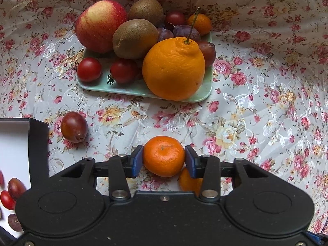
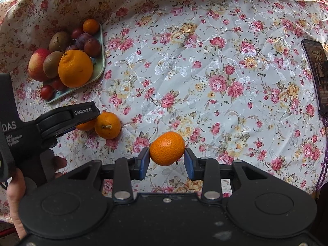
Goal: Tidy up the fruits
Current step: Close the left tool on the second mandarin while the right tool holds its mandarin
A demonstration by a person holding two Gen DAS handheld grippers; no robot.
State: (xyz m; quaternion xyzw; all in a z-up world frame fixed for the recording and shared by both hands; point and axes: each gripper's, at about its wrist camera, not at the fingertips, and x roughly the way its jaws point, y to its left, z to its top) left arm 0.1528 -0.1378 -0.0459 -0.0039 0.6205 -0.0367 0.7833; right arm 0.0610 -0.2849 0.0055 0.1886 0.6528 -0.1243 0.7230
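My left gripper (image 1: 164, 157) is shut on a small mandarin (image 1: 163, 155), its blue pads pressing both sides. A second mandarin (image 1: 189, 181) lies half hidden under its right finger. My right gripper (image 2: 166, 158) is shut on another small mandarin (image 2: 167, 148) above the floral cloth. The right wrist view shows the left gripper (image 2: 93, 116) from the side, with two mandarins (image 2: 107, 125) at its tip. A green tray (image 1: 131, 88) ahead carries an apple (image 1: 98, 25), two kiwis, a large orange (image 1: 173, 68), cherry tomatoes and plums.
A loose plum (image 1: 74, 126) lies on the cloth left of the left gripper. A black box (image 1: 39, 143) with a white inside holds plums and a tomato at the far left. A phone (image 2: 315, 73) lies at the cloth's right edge. A hand (image 2: 14, 186) holds the left gripper.
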